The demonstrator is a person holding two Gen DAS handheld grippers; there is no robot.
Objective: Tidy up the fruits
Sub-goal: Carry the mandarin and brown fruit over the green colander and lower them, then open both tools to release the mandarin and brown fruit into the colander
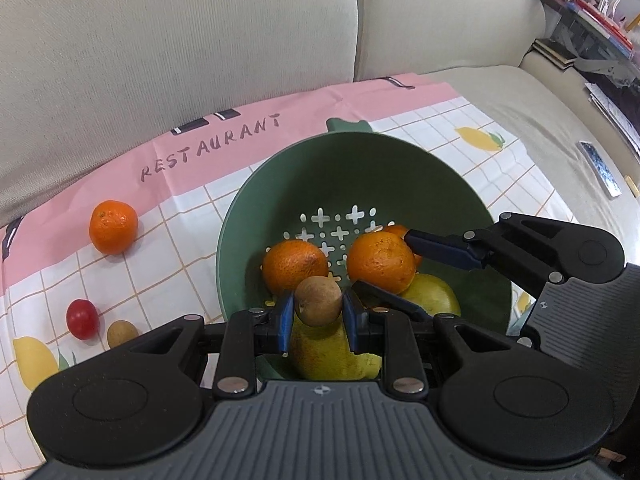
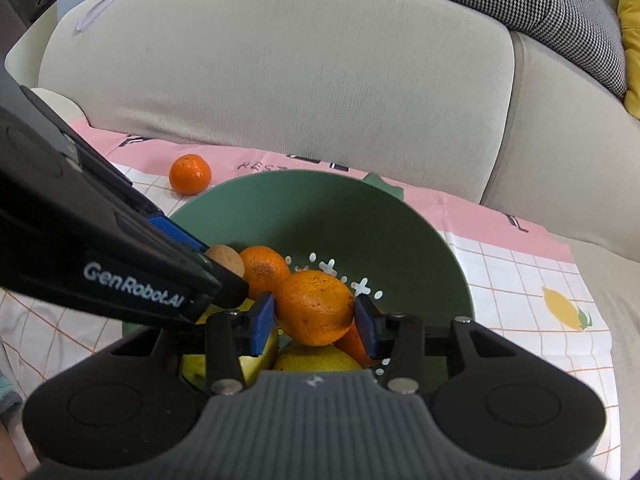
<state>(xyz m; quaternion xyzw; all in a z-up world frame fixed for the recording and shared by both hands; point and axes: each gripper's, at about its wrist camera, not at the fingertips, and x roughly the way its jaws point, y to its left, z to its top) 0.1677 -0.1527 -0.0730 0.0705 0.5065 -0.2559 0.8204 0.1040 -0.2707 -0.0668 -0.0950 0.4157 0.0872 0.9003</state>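
Both tongs came into the green colander [image 1: 256, 200] loaded: our left gripper [image 1: 318, 312] was clenched on a small brown round fruit [image 1: 319, 301], possibly a longan, and our right gripper [image 2: 315, 317] was clamped on a mandarin [image 2: 315, 308], blue pads pressing either flank. We noted both fruits hanging above the colander's contents, not yet resting on them: a second mandarin [image 1: 295, 265] lay on the perforated floor, with pale yellow-green fruits [image 1: 434, 296] piled toward the near wall. We judged the step in hand to be the deposit. To do it well, we reckoned each fruit should be lowered until it touched the pile or the floor before the jaws parted, since a round fruit dropped onto others could bounce out over the rim. The two grippers sat close together, so we thought it wise to release one at a time and lift straight up. Outside on the printed cloth [image 1: 424, 120] we recorded a third mandarin [image 1: 113, 232], a red cherry tomato [image 1: 82, 319] and another small brown fruit [image 1: 122, 333], well apart from the colander, awaiting collection.
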